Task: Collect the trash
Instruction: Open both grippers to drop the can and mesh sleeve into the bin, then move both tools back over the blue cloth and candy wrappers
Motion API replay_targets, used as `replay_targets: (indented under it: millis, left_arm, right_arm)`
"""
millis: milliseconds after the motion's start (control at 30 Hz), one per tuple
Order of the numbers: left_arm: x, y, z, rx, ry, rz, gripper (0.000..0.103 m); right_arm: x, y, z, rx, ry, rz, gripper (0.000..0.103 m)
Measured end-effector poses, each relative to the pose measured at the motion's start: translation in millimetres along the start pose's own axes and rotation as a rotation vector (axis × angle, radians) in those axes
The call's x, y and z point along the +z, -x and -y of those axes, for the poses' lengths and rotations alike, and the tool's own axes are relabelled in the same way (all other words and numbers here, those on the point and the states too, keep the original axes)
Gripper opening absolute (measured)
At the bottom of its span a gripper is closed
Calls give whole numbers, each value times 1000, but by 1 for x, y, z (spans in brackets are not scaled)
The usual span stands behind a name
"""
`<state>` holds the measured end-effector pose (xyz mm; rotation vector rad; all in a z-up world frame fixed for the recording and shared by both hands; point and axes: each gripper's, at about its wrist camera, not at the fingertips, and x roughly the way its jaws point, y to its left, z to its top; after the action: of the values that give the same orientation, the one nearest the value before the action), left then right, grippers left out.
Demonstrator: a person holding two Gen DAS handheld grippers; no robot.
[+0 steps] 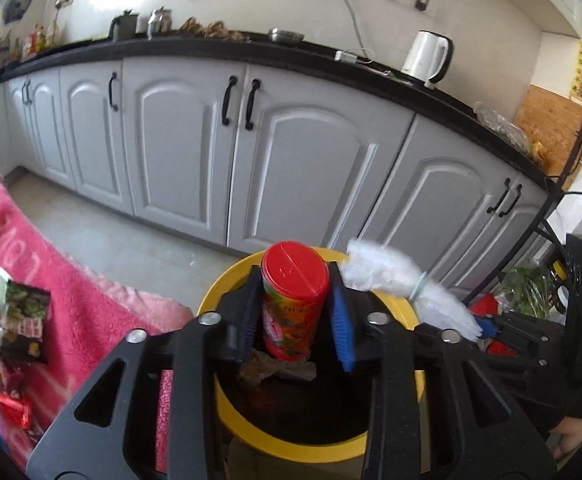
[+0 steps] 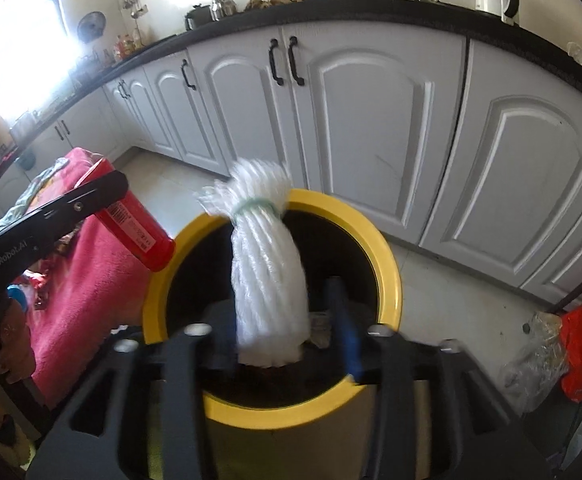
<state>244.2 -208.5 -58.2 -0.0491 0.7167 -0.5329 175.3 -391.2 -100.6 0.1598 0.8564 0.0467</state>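
My left gripper [image 1: 296,312] is shut on a red-lidded snack can [image 1: 294,296], held upright over the yellow-rimmed bin [image 1: 227,292]. The can [image 2: 131,220] and the left gripper also show at the left of the right wrist view. My right gripper [image 2: 287,320] is over the same bin [image 2: 387,264]. A white bundle of plastic tied with a green band [image 2: 265,276] hangs blurred between its fingers, with a gap to the blue right pad [image 2: 347,340]. The bundle [image 1: 395,280] shows at the bin's right rim in the left wrist view. Crumpled brown trash [image 1: 275,368] lies inside the bin.
A pink towel [image 1: 71,300] covers a surface left of the bin, with snack wrappers [image 1: 19,320] on it. Grey kitchen cabinets [image 1: 291,160] stand behind. Plastic bags and red packaging [image 2: 563,352] lie on the floor to the right.
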Motion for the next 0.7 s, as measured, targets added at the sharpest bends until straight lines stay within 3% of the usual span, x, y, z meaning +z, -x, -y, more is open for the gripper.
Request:
replay_targets:
  millis: [67,133,433,567,700]
  left_arm:
    - [-2,2,-6,8,16,0,48]
    - [-3,5,-13,20,29,4,51]
    - [-1,37,-37,66,99,56,82]
    - [-2,56,-47,87,121,83,91]
    - [-3,74,-57,110,140,100,92]
  right_arm:
    - [-1,-1,1,2,-4,-3,46]
    - [0,0,3,-4,-9,1,47]
    - [6,12,-6,-3,8,49,54]
    - [9,21,-12,2,23,81,58]
    - [10,30,-21,15,39,105,60]
